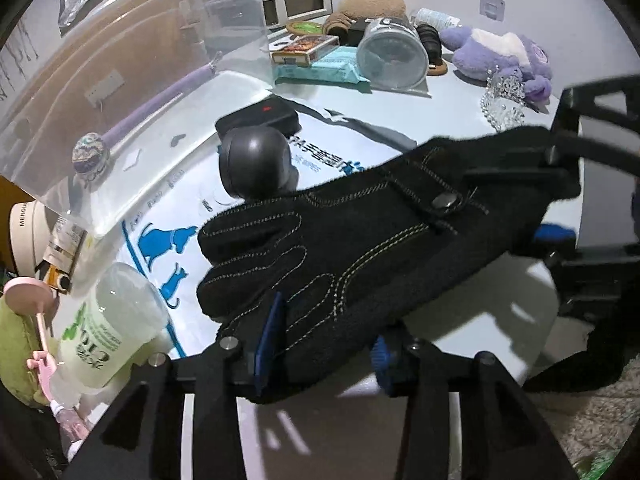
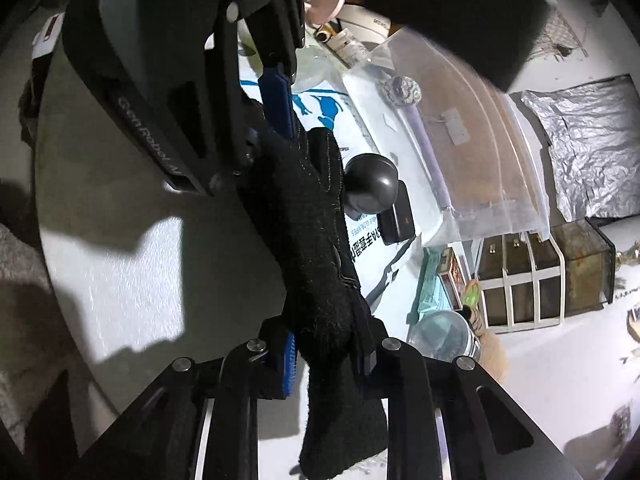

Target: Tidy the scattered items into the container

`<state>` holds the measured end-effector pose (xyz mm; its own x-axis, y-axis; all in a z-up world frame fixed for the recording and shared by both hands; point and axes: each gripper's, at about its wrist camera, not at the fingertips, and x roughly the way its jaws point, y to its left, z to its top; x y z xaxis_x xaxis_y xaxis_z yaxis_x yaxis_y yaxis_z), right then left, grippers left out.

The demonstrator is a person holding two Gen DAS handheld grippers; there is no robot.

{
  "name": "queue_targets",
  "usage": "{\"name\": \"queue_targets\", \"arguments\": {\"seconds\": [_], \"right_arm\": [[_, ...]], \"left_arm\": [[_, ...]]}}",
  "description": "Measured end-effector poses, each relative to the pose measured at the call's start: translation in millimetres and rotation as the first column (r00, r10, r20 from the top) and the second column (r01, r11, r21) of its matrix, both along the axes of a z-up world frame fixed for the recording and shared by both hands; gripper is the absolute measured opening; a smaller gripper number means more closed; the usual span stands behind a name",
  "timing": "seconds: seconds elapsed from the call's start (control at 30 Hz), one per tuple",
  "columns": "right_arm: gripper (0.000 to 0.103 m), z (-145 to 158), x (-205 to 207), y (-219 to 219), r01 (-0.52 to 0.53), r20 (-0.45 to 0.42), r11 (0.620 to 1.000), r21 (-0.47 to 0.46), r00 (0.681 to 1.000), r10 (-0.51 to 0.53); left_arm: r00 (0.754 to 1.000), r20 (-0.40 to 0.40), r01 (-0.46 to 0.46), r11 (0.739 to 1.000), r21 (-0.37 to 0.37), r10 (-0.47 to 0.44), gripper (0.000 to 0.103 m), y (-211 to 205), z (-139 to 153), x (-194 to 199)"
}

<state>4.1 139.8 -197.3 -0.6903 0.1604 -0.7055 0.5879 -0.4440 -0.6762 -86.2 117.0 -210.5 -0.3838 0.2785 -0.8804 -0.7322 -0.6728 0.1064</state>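
A black stitched glove (image 1: 352,256) hangs stretched between both grippers above the white table. My left gripper (image 1: 324,352) is shut on its finger end. My right gripper (image 2: 324,356) is shut on its cuff end (image 2: 332,320); it also shows at the right of the left wrist view (image 1: 560,168). The clear plastic container (image 1: 132,92) stands at the left and holds a purple stick with a round patterned head (image 1: 91,153). It also shows in the right wrist view (image 2: 472,140).
On the table: a dark round ball-shaped device (image 1: 256,166), a black box (image 1: 260,118), a white printed bag (image 1: 168,236), a green-label bottle (image 1: 108,328), a clear jar (image 1: 394,56), a wipes pack (image 1: 320,68), a purple plush (image 1: 504,56), a tiara (image 1: 504,100).
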Motion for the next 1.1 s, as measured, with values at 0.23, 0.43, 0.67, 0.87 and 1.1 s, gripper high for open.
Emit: {"name": "queue_targets", "arguments": {"seconds": [0.23, 0.43, 0.67, 0.87, 1.1], "right_arm": [[0.022, 41, 24, -1, 0.012, 0.040, 1.000, -0.023, 0.999, -0.011], [0.022, 128, 27, -3, -0.001, -0.086, 0.998, -0.055, 0.996, -0.004], [0.021, 197, -14, -5, -0.070, -0.351, 0.998, 0.001, 0.934, 0.066], [0.021, 234, -99, 10, -0.126, -0.476, 0.991, 0.051, 0.869, 0.135], [0.021, 246, -201, 22, -0.206, -0.508, 0.975, 0.087, 0.832, 0.222]], "left_arm": [[1.000, -0.011, 0.020, 0.997, 0.073, -0.019, 0.021, -2, 49, 17], [0.988, -0.155, 0.031, 0.988, 0.154, -0.006, 0.020, -17, 132, 22], [0.902, -0.429, 0.024, 0.984, 0.179, 0.056, 0.020, -32, 221, -15], [0.829, -0.548, -0.030, 0.986, 0.164, 0.116, 0.020, -27, 261, -84], [0.795, -0.580, -0.117, 0.983, 0.140, 0.177, 0.020, -27, 276, -177]]}}
